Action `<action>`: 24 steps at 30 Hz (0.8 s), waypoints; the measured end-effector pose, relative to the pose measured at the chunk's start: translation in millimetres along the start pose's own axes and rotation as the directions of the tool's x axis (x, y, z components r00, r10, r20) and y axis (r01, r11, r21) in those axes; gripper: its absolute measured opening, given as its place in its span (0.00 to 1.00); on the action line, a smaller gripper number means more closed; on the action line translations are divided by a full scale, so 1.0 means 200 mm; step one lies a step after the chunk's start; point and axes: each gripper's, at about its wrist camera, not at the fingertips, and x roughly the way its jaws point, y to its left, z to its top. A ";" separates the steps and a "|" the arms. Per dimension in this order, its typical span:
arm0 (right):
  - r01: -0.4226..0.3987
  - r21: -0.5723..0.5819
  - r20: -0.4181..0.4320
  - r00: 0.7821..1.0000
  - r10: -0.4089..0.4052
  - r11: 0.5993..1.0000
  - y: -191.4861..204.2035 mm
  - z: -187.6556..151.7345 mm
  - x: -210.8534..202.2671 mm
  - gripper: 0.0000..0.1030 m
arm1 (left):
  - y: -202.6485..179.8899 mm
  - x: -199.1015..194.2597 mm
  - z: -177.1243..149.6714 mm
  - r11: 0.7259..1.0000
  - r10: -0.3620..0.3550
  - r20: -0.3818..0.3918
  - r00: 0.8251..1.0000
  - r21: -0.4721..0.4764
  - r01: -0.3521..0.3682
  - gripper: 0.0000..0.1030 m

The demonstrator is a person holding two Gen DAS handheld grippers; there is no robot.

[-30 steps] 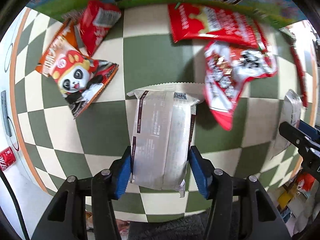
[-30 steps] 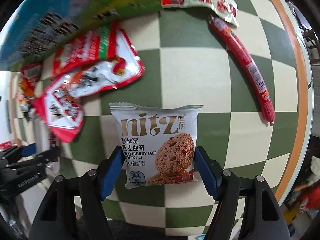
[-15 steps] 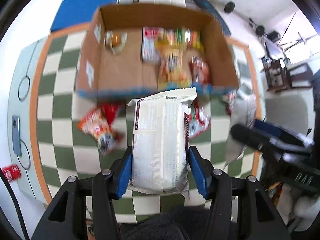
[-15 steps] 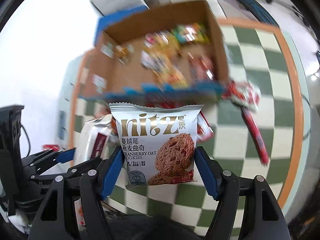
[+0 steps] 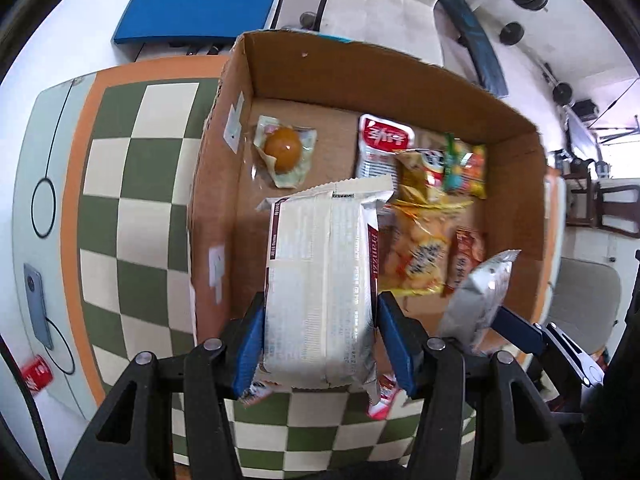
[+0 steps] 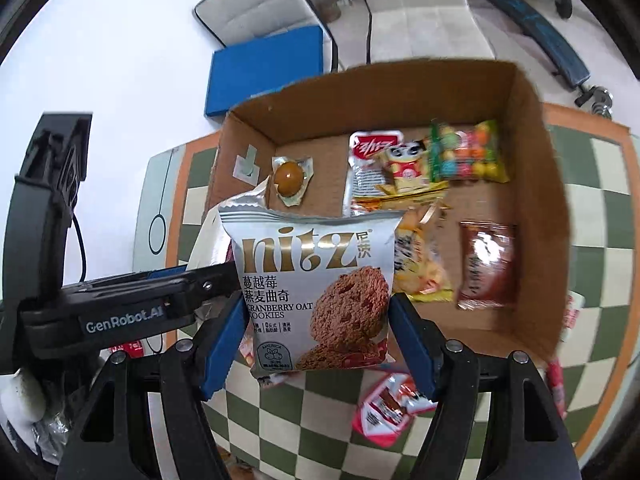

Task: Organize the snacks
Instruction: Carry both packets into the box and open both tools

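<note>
Both packets are up off the checkered desk now and hanging over the cardboard box: the left gripper has its jaws clamped on the white biscuit pack, the right gripper on the cranberry oat cookies. A second ago they were low over loose snacks. Ahead, bare box floor shows beside the wrapped egg; the far right corner is crowded.
</note>
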 end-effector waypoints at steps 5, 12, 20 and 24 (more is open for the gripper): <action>0.023 0.013 -0.059 0.998 -0.022 1.000 -0.02 0.06 0.22 0.73 | 0.02 0.06 0.05 1.000 0.018 -0.030 0.999 -0.006 -0.018 0.52; 0.057 0.022 -0.093 0.994 -0.055 0.998 -0.04 0.09 0.35 0.79 | 0.03 0.11 0.07 0.999 0.052 -0.041 0.998 0.017 -0.051 0.54; 0.095 0.011 -0.101 0.990 -0.094 0.995 -0.04 0.11 0.38 0.81 | 0.04 0.07 0.08 0.999 0.050 -0.025 0.998 0.019 -0.049 0.61; 0.106 0.012 -0.101 0.989 -0.104 0.994 -0.05 0.12 0.39 0.81 | 0.03 0.05 0.07 0.999 0.037 -0.022 0.999 0.019 -0.036 0.62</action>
